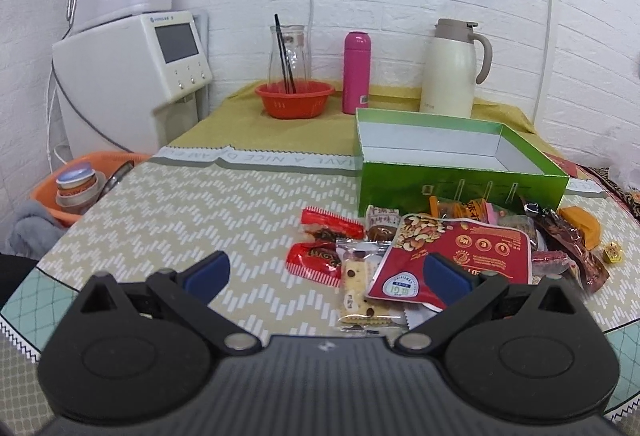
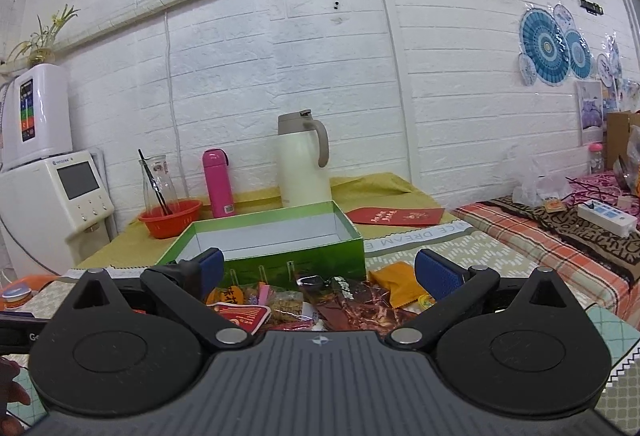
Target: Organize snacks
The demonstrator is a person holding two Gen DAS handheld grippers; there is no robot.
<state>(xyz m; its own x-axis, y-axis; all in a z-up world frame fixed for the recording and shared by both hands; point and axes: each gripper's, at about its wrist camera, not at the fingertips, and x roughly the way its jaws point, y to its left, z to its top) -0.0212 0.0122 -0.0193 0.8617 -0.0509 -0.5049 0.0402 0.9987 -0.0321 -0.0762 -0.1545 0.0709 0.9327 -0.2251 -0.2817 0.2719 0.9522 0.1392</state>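
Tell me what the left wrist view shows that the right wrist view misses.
Only the left wrist view: two red candy wrappers and a clear biscuit pack on the table. Only the right wrist view: a red card behind the box and a power strip. Both: the empty green box, the pink bottle, and an open hand-held gripper, left and right.

Both views are bright and evenly lit by soft, diffuse indoor light with no visible source, so shadows are faint. A dim shadow sits under the green box (image 1: 460, 172) on the bench (image 1: 200, 204). Fisheye distortion bows the white brick wall (image 2: 320, 56) and darkens the frame corners. Focus is fairly sharp mid-frame; the shiny snack wrappers (image 1: 440, 248) show mild glare, and the edges look softer.
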